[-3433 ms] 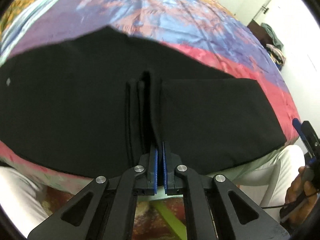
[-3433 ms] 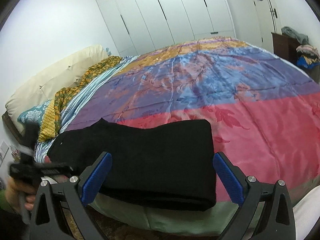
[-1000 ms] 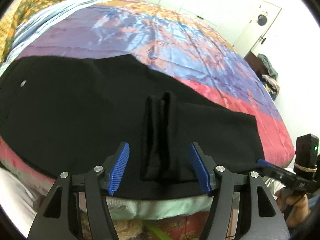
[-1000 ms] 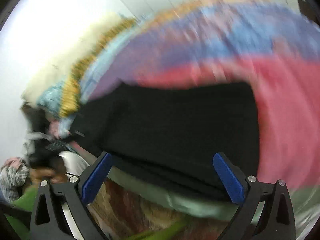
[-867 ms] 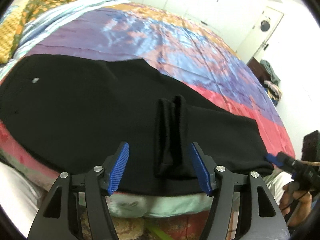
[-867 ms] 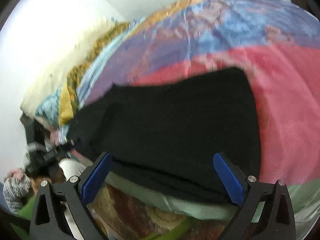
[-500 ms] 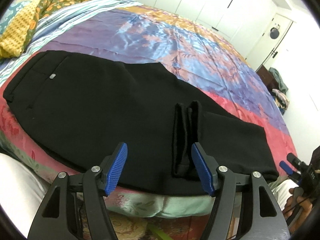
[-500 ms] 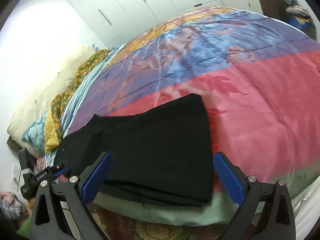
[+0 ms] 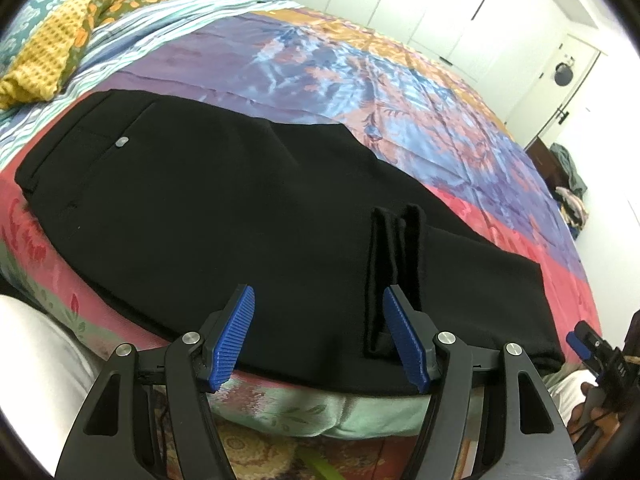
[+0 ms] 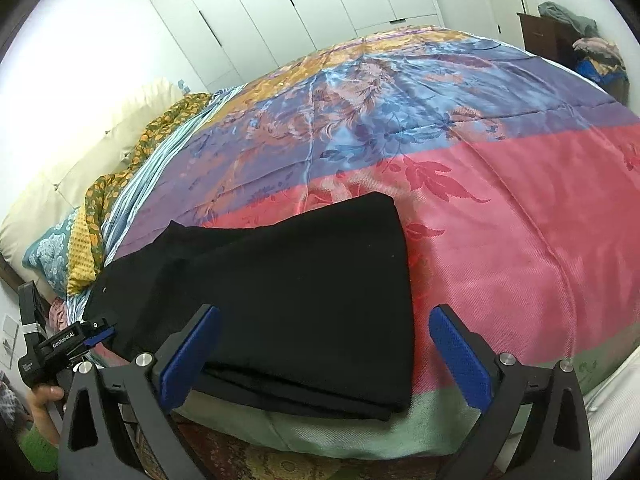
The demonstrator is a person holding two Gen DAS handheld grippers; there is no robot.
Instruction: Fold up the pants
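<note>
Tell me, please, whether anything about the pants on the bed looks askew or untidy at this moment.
Yes. The black pants lie mostly flat along the near edge of the bed, but a narrow bunched ridge of cloth stands up in pleats near the leg end, just ahead of the open left gripper. Nothing else stands out.

Pants [image 9: 224, 216] flat along the near edge of the bed [image 10: 500, 216], waistband left, folded cuffs lying on top right of middle, pillows [image 10: 76, 168] far left, wardrobe [image 10: 320, 4] beyond, my left gripper [image 9: 320, 334] hanging near, over that edge.
</note>
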